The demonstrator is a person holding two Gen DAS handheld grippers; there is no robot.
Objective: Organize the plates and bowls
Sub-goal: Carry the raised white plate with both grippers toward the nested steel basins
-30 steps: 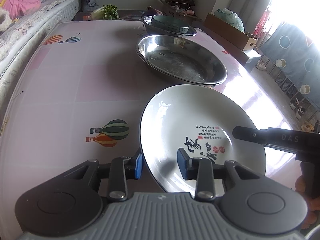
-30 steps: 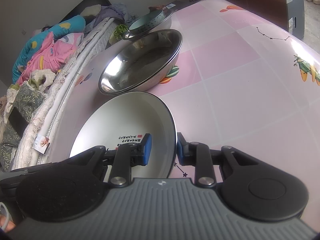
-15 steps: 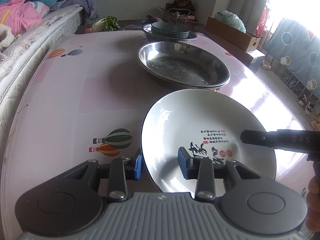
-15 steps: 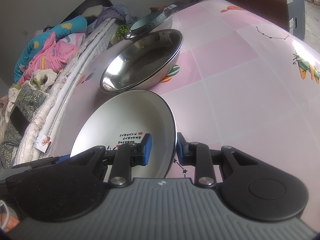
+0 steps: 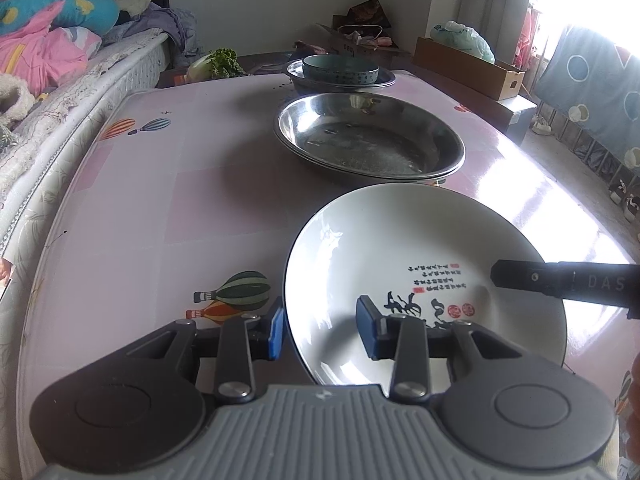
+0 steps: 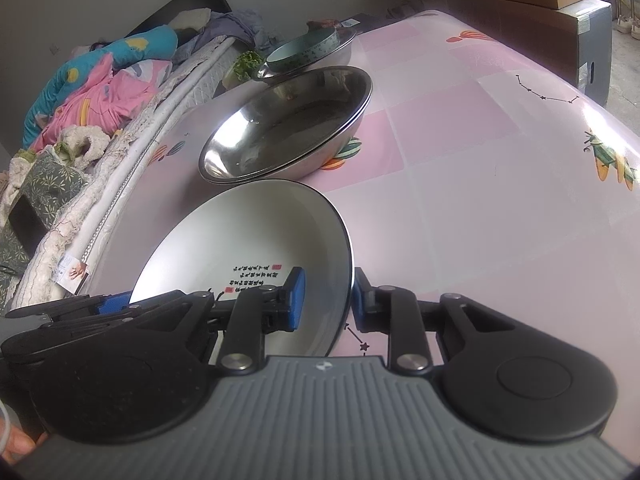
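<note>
A white plate with a dark rim and black calligraphy [image 5: 404, 256] is held just above the pink table between both grippers. My left gripper [image 5: 322, 330] straddles its near-left rim, with a visible gap at the inner pad. My right gripper [image 6: 326, 298] is shut on its right rim; the plate shows there too [image 6: 244, 240]. The right gripper's finger reaches over the plate in the left wrist view [image 5: 560, 280]. Behind the plate sit stacked steel basins [image 5: 368, 140] and a teal bowl [image 5: 340, 70] inside another steel basin.
The pink tablecloth [image 5: 160, 208] carries balloon prints. A bed with blankets [image 5: 48, 60] runs along the left table edge. Cardboard boxes [image 5: 468, 66] stand behind the table on the right. Greens [image 5: 218, 64] lie beyond the far edge.
The plate has moved forward with both grippers, closer to the steel basins. Its far rim now sits just short of the basins' near edge.
</note>
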